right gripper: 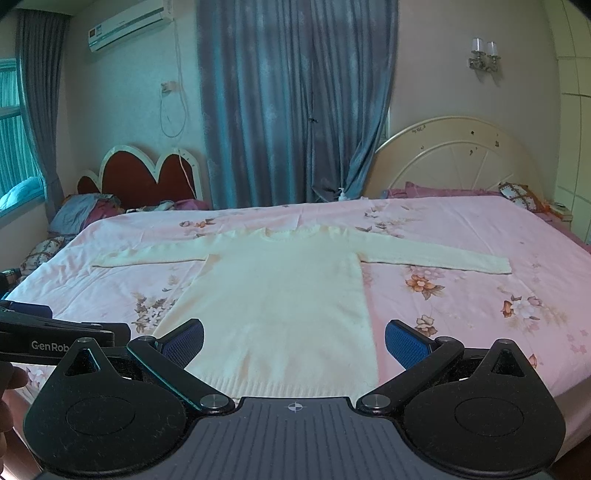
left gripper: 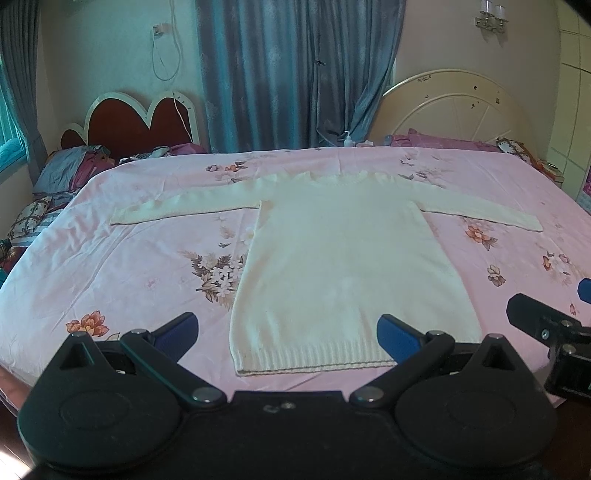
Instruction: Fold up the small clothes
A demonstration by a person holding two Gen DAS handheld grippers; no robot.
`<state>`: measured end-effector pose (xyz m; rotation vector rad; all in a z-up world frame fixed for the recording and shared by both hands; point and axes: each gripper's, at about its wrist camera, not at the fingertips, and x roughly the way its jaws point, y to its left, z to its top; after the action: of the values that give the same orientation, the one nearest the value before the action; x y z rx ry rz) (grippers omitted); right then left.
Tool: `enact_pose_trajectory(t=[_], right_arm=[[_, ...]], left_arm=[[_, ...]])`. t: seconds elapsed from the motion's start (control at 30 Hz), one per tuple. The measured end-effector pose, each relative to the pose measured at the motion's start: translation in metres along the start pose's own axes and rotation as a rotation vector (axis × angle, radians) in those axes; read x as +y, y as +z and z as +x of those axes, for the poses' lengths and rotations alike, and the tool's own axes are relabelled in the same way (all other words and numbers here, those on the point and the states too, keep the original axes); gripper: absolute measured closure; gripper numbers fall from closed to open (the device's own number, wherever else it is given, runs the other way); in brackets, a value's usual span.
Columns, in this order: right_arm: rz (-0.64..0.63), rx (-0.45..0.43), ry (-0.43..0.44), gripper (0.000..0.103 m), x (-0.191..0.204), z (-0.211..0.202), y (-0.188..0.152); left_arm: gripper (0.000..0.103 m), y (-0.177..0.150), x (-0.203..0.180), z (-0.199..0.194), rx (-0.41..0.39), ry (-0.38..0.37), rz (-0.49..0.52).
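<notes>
Air conditioner (right gripper: 129,27): right wrist only

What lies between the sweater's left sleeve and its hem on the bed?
Only bare pink floral bedsheet lies between the sweater's left sleeve and hem, in the left wrist view.

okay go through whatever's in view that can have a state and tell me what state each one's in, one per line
Cream sweater: spread flat on the bed, both sleeves stretched outward, unfolded.
Left gripper: open, empty, at the sweater's hem.
Right gripper: open, empty, over the hem.
Pink floral sheet: spread over the bed, lightly wrinkled.
Blue curtains: drawn shut.
</notes>
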<state>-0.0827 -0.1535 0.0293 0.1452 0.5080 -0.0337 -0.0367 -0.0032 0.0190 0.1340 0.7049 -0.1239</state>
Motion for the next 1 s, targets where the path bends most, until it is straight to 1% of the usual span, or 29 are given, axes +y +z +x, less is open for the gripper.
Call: enact_pose_trajectory(t=[1.0], right_arm=[[0.016,0.014,-0.010,0.000,-0.009,0.011,-0.003]], left_arm=[[0.000,0.005,-0.007,0.008,0.016,-0.007,0.001]])
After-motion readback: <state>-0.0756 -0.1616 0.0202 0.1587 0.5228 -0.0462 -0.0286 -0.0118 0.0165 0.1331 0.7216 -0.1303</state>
